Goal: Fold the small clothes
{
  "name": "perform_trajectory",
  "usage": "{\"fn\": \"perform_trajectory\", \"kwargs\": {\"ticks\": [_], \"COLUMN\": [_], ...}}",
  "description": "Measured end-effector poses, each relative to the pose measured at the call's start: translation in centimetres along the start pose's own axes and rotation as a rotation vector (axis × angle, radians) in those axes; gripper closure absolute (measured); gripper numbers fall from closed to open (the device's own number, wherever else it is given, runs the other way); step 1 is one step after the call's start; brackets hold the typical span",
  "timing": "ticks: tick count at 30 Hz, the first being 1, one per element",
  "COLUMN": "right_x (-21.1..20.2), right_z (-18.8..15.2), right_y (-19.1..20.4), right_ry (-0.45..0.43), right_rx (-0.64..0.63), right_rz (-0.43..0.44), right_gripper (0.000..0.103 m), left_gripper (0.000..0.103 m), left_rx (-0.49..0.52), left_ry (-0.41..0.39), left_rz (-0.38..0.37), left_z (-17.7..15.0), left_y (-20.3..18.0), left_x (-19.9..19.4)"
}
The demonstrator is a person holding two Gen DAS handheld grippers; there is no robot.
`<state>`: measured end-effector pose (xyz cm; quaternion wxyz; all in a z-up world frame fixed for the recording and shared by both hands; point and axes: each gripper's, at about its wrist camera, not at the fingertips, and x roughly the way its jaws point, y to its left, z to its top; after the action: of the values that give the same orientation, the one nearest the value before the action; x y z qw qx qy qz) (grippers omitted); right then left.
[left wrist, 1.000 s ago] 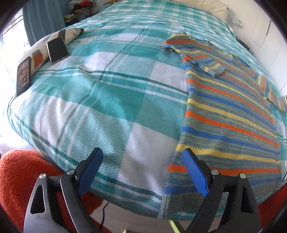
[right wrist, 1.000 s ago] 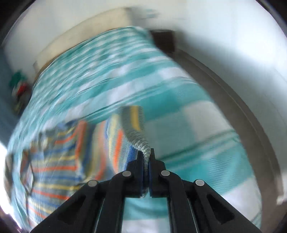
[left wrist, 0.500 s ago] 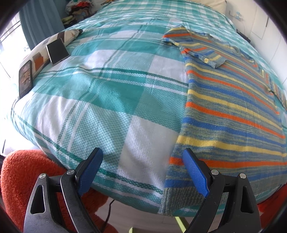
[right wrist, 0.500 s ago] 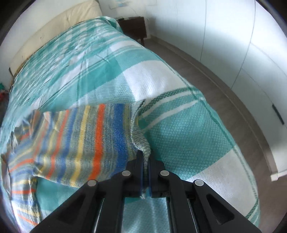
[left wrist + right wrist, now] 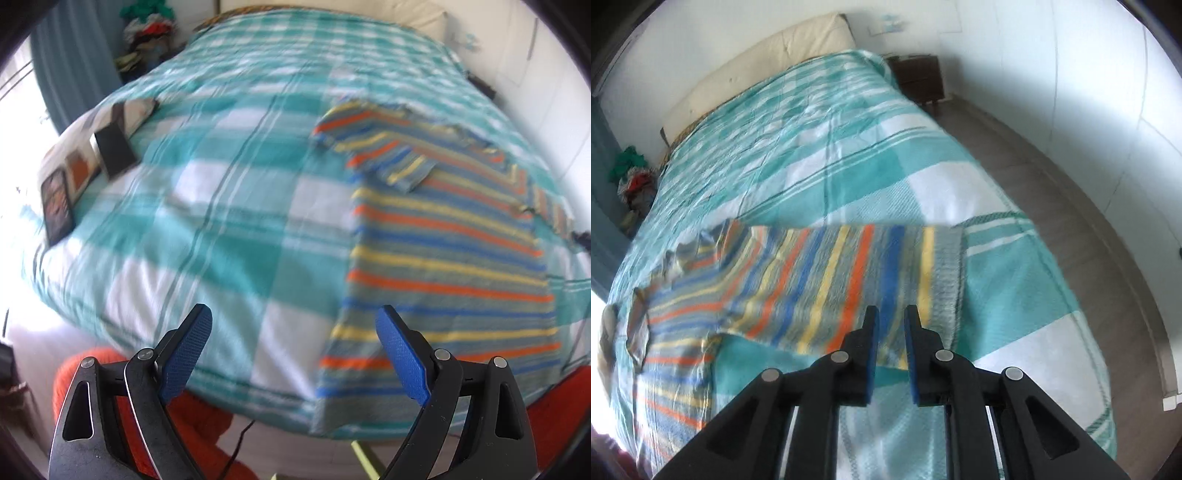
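Note:
A striped knit sweater (image 5: 443,258) in grey, blue, orange and yellow lies flat on the bed's right side, hem hanging over the near edge, its left sleeve folded in over the chest. In the right wrist view its other sleeve (image 5: 849,280) lies spread across the bedspread. My left gripper (image 5: 293,354) is open and empty above the near bed edge, left of the hem. My right gripper (image 5: 889,314) is open by a narrow gap, empty, just above the sleeve's near edge.
The bed has a teal and white checked bedspread (image 5: 221,221). A phone (image 5: 55,201), a dark tablet (image 5: 114,147) and a patterned cushion (image 5: 129,110) lie at its left edge. An orange rug (image 5: 207,424) is below. A nightstand (image 5: 919,77) and floor (image 5: 1089,221) flank the right side.
My right gripper has opened and let go of the sleeve cuff, which now lies flat on the bed. The left gripper has drawn back and up a little, still open.

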<state>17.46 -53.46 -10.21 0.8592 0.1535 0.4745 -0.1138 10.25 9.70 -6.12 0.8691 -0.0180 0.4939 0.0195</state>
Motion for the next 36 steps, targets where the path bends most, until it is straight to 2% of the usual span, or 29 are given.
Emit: {"fn": "perform_trajectory", "kwargs": {"ticks": [1, 3, 4, 5, 6, 8, 10, 14, 16, 17, 19, 23, 25, 26, 27, 28, 29, 30, 32, 36], "right_x": [1.0, 0.4, -0.3, -1.4, -2.6, -5.9, -8.7, -12.9, -13.3, -13.4, -12.9, -11.6, -11.6, -11.5, -11.3, -11.1, -10.9, -10.7, -10.6, -10.7], "right_z": [-0.6, -1.8, -2.1, -2.7, -3.3, -5.2, -7.3, -13.6, -16.7, -18.2, -20.1, -21.4, -21.4, -21.5, -21.5, -21.4, -21.5, -21.4, -21.3, -21.5], "right_y": [-0.4, -1.3, -1.3, -1.0, -0.5, 1.4, 3.8, 10.2, 12.8, 13.5, 15.1, 16.8, 17.1, 17.1, 17.2, 17.2, 17.3, 17.3, 17.3, 17.7], "right_ry": [0.033, -0.016, -0.031, -0.046, -0.065, -0.102, -0.127, -0.152, -0.146, -0.142, -0.131, -0.099, -0.115, -0.119, -0.119, -0.118, -0.113, -0.110, -0.112, -0.123], "right_rx": [0.007, 0.051, 0.058, 0.056, 0.049, 0.017, -0.040, -0.186, -0.225, -0.234, -0.254, -0.300, -0.323, -0.328, -0.331, -0.330, -0.330, -0.332, -0.334, -0.360], "right_rz": [-0.035, -0.058, -0.104, -0.169, -0.172, -0.090, -0.020, 0.109, 0.146, 0.156, 0.172, 0.183, 0.171, 0.170, 0.168, 0.162, 0.156, 0.154, 0.157, 0.163], "right_gripper": [0.083, 0.087, 0.087, 0.081, 0.081, 0.081, 0.081, 0.069, 0.069, 0.069, 0.069, 0.069, 0.069, 0.069, 0.069, 0.069, 0.069, 0.069, 0.069, 0.069], "left_gripper": [0.012, 0.005, 0.003, 0.002, 0.001, 0.001, 0.002, 0.004, 0.007, 0.011, 0.014, 0.014, 0.026, 0.043, 0.075, 0.095, 0.099, 0.100, 0.099, 0.099], "left_rx": [0.018, 0.051, 0.074, 0.100, 0.134, 0.244, 0.382, 0.630, 0.694, 0.710, 0.712, 0.662, 0.610, 0.581, 0.560, 0.540, 0.502, 0.442, 0.299, -0.128], "left_ry": [-0.026, -0.081, -0.105, -0.114, -0.106, -0.062, -0.062, -0.075, -0.068, -0.058, -0.030, 0.019, 0.057, 0.073, 0.077, 0.082, 0.093, 0.095, 0.043, -0.057], "left_rz": [-0.019, -0.066, -0.099, -0.135, -0.168, -0.217, -0.194, -0.088, -0.041, -0.029, -0.024, -0.108, -0.161, -0.184, -0.192, -0.190, -0.196, -0.234, -0.267, -0.245], "left_z": [1.4, 4.0, 5.2, 6.2, 7.2, 8.8, 9.4, 9.2, 9.2, 9.3, 9.7, 10.4, 10.6, 10.7, 10.9, 11.3, 11.9, 12.7, 14.5, 17.8], "left_y": [-0.6, -1.7, -2.4, -3.2, -4.2, -6.8, -9.7, -14.4, -15.4, -15.7, -15.6, -14.3, -13.8, -13.7, -13.7, -13.6, -13.2, -12.3, -9.3, 1.5], "left_x": [-1.0, -2.8, -3.5, -3.7, -3.4, -1.2, 1.9, 9.5, 12.4, 13.6, 15.7, 17.9, 18.7, 18.8, 18.8, 18.5, 18.2, 17.5, 15.5, 12.3]}}
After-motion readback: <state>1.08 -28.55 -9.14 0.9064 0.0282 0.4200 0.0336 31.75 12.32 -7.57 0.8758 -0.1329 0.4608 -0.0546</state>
